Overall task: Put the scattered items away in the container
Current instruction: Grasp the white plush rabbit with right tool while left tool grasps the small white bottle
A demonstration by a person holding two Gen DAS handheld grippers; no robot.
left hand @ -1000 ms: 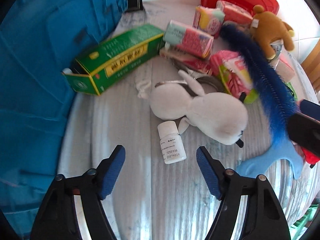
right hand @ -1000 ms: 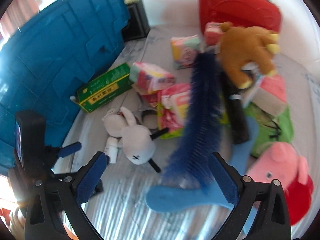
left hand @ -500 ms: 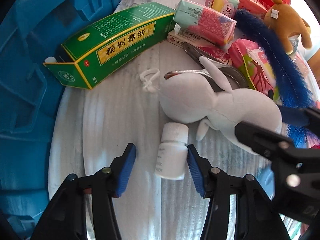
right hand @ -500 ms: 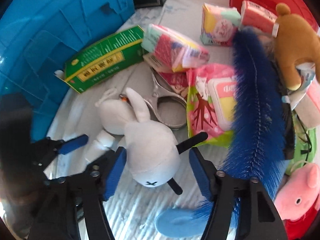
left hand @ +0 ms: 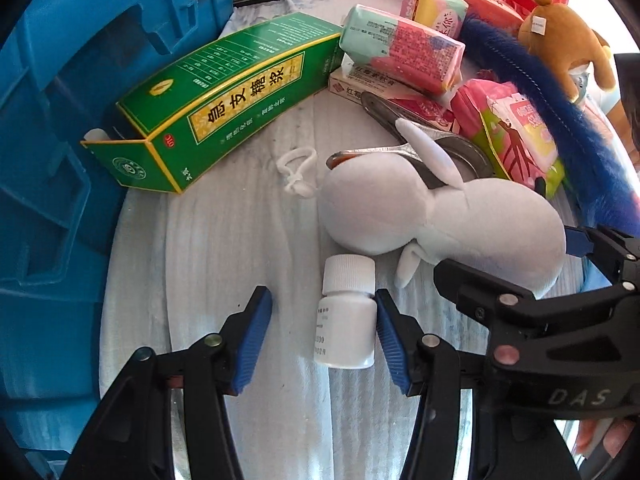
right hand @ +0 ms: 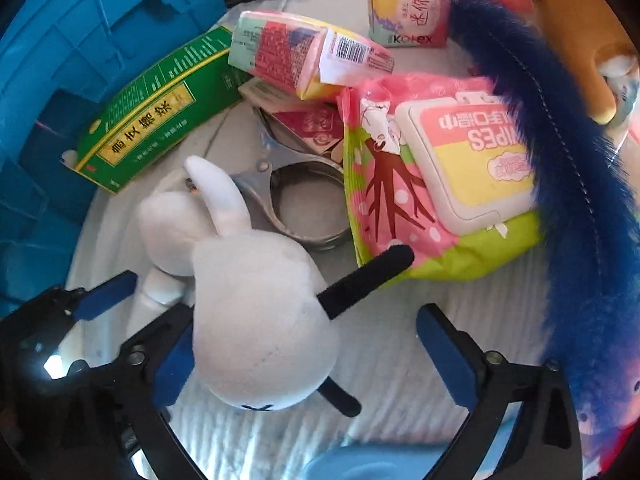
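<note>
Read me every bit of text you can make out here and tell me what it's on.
"急支糖浆": green box.
"KOTEX": pastel pad pack.
"WIPES", upside down: wipes pack.
"DAS": right gripper body.
Digits on the white bottle are partly hidden; other fine print is too small.

Lit by bright daylight, washed out to white at the upper right rim of both views. Heavily bent by fisheye, with dark corners. Mostly sharp in the left view; softer in the right, with the brown bear blurred and a glare spot low on the left.
</note>
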